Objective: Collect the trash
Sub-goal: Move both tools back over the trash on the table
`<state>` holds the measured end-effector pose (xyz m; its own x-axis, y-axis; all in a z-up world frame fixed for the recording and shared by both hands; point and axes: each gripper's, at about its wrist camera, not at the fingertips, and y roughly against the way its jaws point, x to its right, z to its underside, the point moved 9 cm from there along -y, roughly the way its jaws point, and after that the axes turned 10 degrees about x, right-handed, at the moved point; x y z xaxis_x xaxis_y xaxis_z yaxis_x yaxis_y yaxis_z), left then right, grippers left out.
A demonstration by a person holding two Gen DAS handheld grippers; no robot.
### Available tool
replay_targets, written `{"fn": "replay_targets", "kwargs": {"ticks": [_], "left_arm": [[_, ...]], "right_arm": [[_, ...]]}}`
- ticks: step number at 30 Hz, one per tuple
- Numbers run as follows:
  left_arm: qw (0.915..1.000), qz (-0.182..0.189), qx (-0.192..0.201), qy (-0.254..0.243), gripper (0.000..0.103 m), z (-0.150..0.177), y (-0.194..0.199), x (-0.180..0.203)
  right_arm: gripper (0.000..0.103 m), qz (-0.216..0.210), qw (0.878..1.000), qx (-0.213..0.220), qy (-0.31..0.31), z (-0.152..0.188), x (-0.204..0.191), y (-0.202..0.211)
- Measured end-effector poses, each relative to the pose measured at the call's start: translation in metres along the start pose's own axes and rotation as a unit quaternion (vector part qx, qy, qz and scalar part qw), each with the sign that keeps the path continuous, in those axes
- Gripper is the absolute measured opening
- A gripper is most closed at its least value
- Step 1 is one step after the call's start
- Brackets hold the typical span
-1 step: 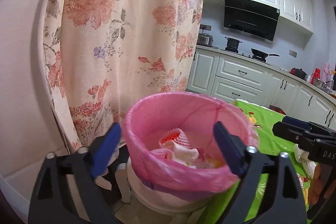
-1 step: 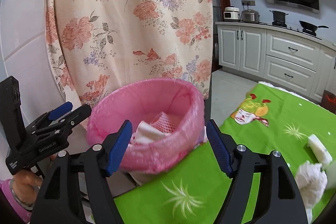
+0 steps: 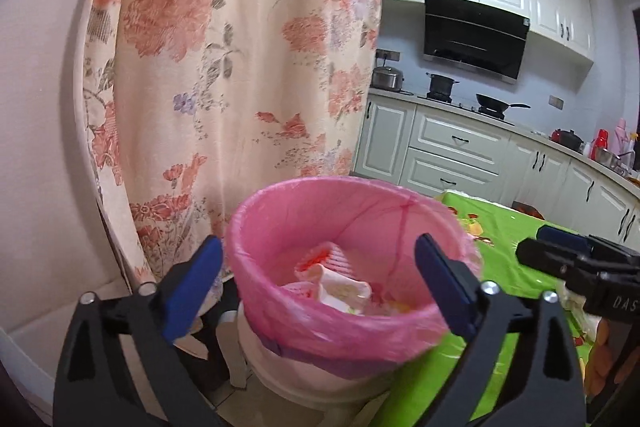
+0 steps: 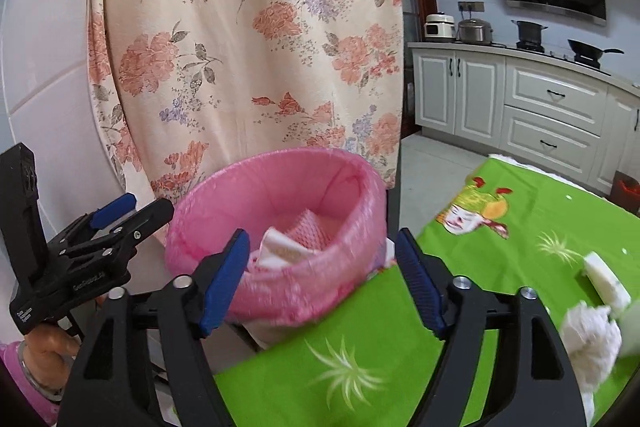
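Observation:
A white bin lined with a pink bag (image 3: 340,331) stands beside the green-clothed table (image 4: 360,327). Inside it lie a pink foam net and white scraps (image 3: 340,287). My left gripper (image 3: 320,279) hovers just above the bin's near rim; its jaws are opening wide and nothing is between them. My right gripper (image 4: 322,267) is at the bin (image 4: 304,299) from the table side, its jaws also opening and empty. Each gripper shows in the other's view: the left gripper (image 4: 148,209), the right gripper (image 3: 532,243). A white foam piece (image 4: 606,281) and a crumpled white tissue (image 4: 588,331) lie on the cloth at right.
A floral curtain (image 3: 240,67) hangs right behind the bin, against a white wall. Kitchen cabinets (image 4: 552,107) and a stove with pots (image 3: 492,103) line the far side. A hand in a pink sleeve (image 4: 44,359) holds the left gripper.

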<state>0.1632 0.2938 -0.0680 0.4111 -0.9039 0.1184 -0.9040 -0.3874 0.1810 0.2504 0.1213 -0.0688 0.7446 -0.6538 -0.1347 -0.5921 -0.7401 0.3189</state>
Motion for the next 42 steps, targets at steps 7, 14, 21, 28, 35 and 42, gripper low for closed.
{"fn": "replay_targets", "kwargs": {"ticks": [7,14,21,28,35,42], "left_arm": [[0.9985,0.026,-0.005,-0.048,0.098,0.019,0.021,0.056],[0.9954,0.074,-0.026,-0.056,0.098,0.039,0.029,0.119],[0.9873,0.123,-0.043,-0.09,0.098,0.061,0.039,0.186],[0.9763,0.169,-0.063,-0.12,0.098,0.08,0.044,0.248],[0.9698,0.197,-0.091,-0.112,0.098,0.093,0.033,0.295],[0.9666,0.201,-0.128,-0.094,0.098,0.103,0.005,0.332]], "right_arm": [[0.08,0.038,0.999,0.012,-0.01,0.018,0.031,0.04],[0.082,0.084,0.996,0.025,-0.026,0.029,0.077,0.082],[0.084,0.147,0.988,0.029,-0.036,0.046,0.129,0.128],[0.084,0.203,0.974,0.045,-0.087,0.059,0.19,0.174],[0.084,0.272,0.956,0.046,-0.104,0.069,0.241,0.213],[0.084,0.329,0.937,0.012,-0.113,0.088,0.291,0.231]]}}
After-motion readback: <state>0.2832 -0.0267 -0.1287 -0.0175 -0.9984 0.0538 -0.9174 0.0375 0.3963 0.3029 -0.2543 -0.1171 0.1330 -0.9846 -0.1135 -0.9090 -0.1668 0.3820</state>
